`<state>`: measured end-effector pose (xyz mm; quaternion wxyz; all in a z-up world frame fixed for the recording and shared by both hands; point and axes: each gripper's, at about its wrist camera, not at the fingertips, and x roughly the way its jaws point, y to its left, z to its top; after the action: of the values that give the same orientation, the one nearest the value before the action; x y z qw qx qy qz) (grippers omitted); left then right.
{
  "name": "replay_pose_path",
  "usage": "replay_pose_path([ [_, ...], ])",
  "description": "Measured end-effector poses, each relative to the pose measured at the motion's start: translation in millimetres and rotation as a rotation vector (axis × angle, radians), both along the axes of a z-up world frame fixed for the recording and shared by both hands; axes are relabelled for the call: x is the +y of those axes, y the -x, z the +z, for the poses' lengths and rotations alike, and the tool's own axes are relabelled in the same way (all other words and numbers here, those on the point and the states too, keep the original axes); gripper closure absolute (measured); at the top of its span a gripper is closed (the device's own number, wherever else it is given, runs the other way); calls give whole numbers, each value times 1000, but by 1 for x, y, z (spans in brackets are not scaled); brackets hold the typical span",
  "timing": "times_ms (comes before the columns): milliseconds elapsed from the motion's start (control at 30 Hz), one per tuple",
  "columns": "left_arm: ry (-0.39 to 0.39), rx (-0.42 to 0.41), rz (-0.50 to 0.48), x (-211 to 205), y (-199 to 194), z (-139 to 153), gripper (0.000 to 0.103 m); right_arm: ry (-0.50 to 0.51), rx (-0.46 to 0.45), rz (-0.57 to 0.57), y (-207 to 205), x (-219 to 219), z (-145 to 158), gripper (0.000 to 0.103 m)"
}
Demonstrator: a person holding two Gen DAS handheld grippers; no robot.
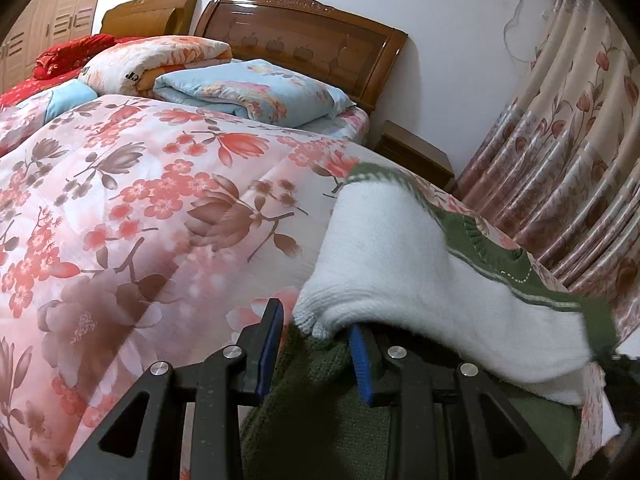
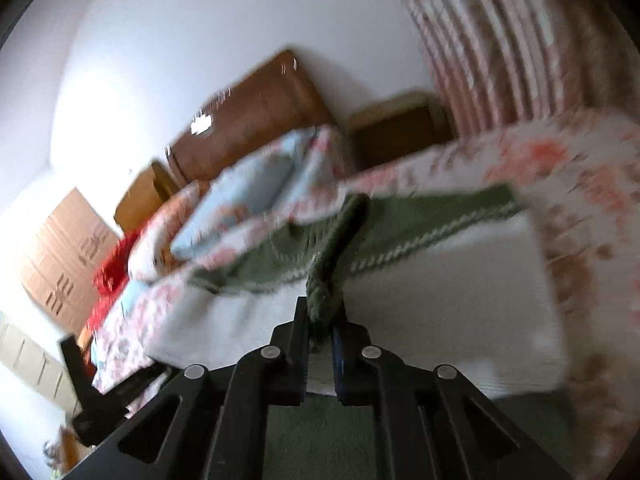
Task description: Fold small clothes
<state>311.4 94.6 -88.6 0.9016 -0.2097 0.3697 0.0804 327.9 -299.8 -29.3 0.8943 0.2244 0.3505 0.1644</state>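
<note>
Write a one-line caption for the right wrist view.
Right gripper pinches a green edge of the green-and-white sweater over the floral bed, headboard and curtain blurred behind.

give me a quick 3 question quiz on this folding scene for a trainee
1. True or false: the right gripper is shut on green fabric of the sweater.
2. Which way do the left gripper jaws stand? A) spread, with knit between them B) pressed together
3. Fill in: the sweater lies on a floral ____.

Key: 1 true; 2 A; 3 quilt
</note>
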Motion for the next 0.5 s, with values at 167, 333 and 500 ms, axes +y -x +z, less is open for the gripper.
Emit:
replay_pose_path([
  [167,-12,-3,-39,-7,-2,1,62,19,79,-66,6,-35,-21,0],
  [333,-28,-6,-64,-12,-1,3,62,28,121,-107,4,-43,-44,0],
  [500,-36,-27,-87,-16,2,6,62,93,101,-123,10,-40,-42,0],
])
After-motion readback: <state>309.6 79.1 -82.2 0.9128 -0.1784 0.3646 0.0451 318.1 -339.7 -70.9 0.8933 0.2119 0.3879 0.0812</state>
